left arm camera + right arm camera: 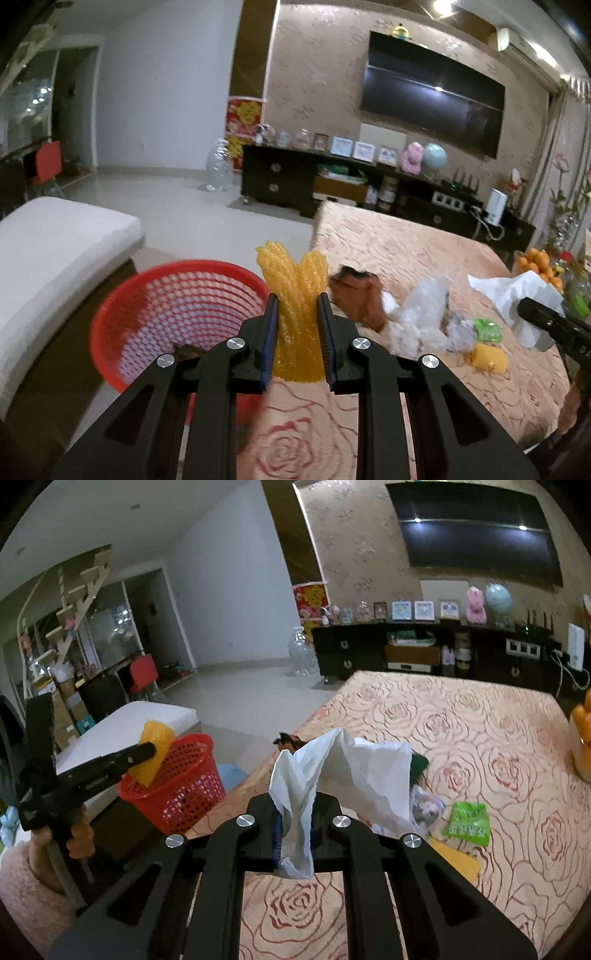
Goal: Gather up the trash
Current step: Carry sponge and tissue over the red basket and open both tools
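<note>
Yellow foam net clenched in my left gripper just beside the red basket, white tissue pinched in my right gripper over the table, wrappers further from the basket

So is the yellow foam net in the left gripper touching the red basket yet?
Apart. The right wrist view shows the yellow foam net clamped in the left gripper, held above the red basket rim.
</note>
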